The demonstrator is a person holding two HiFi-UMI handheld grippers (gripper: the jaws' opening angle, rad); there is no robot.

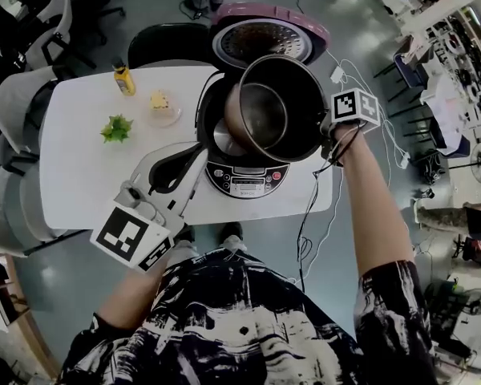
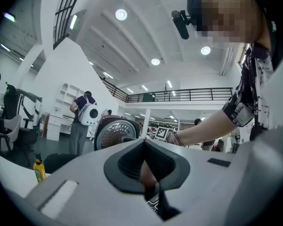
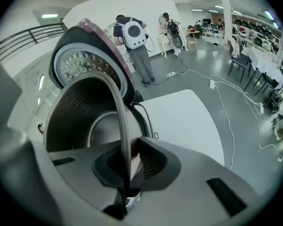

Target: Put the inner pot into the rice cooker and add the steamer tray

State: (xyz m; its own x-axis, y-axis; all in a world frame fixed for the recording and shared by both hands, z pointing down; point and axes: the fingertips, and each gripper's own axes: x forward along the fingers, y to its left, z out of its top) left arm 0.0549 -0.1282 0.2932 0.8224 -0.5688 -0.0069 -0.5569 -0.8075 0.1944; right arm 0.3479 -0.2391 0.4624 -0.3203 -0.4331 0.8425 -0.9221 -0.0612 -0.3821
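**Item:** dark, round metal inner pot (image 1: 274,107).
**Location:** held at its rim by the right gripper (image 1: 327,128), clear of the white surface (image 1: 80,163). It is tipped so its mouth faces up and sideways. It hangs just beyond the fingers, over the open well of the black-and-silver round rice cooker (image 1: 242,179).

**Right fingers:** clenched on the thin pot wall, one pad inside and one outside.

**Left gripper** (image 1: 188,159): fingers pressed together with nothing between them, tips close to the cooker's near-left side. Whether they touch it cannot be told.

**Pink hinged lid** (image 1: 266,34): raised, on the far side of the pot from the right fingers.

**Steamer tray:** not found in any view.

**Step in hand (judged):** the first step, seating the pot, which is not yet in.

**Next move calls for (judged):**
- Roll the pot level so its base faces down.
- Centre it over the well.
- Lower it until the rim seats.
- Only then release the fingers.

The tray must be found afterwards.
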